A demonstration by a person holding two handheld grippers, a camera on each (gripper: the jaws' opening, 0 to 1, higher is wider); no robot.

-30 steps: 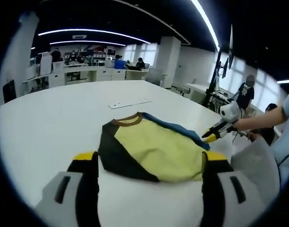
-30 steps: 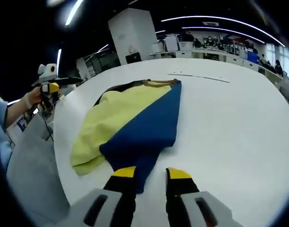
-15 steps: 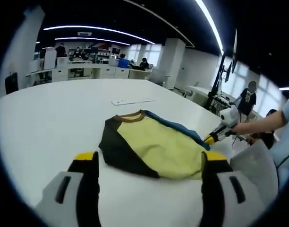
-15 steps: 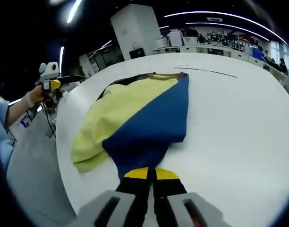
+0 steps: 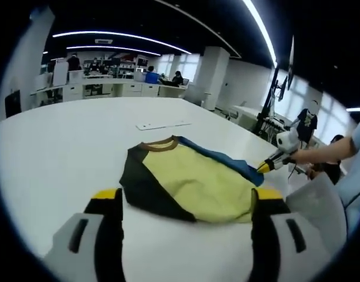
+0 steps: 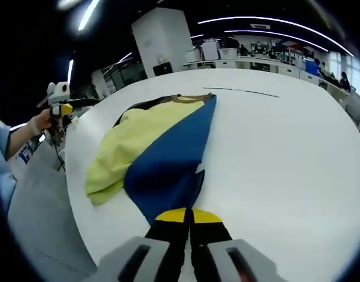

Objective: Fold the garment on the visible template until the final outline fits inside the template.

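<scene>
The garment (image 5: 189,183), a yellow, black and blue shirt, is lying half-folded on the white table (image 5: 62,147) between the grippers. In the left gripper view, the left gripper (image 5: 187,207) is hovering released beside its dark sleeve. The right gripper (image 6: 189,216) is pinching the blue flap's corner (image 6: 168,176).

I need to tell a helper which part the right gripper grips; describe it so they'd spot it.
On the big white table lies a yellow garment with a brown collar. The right gripper pinches its blue panel, the only blue part.
</scene>
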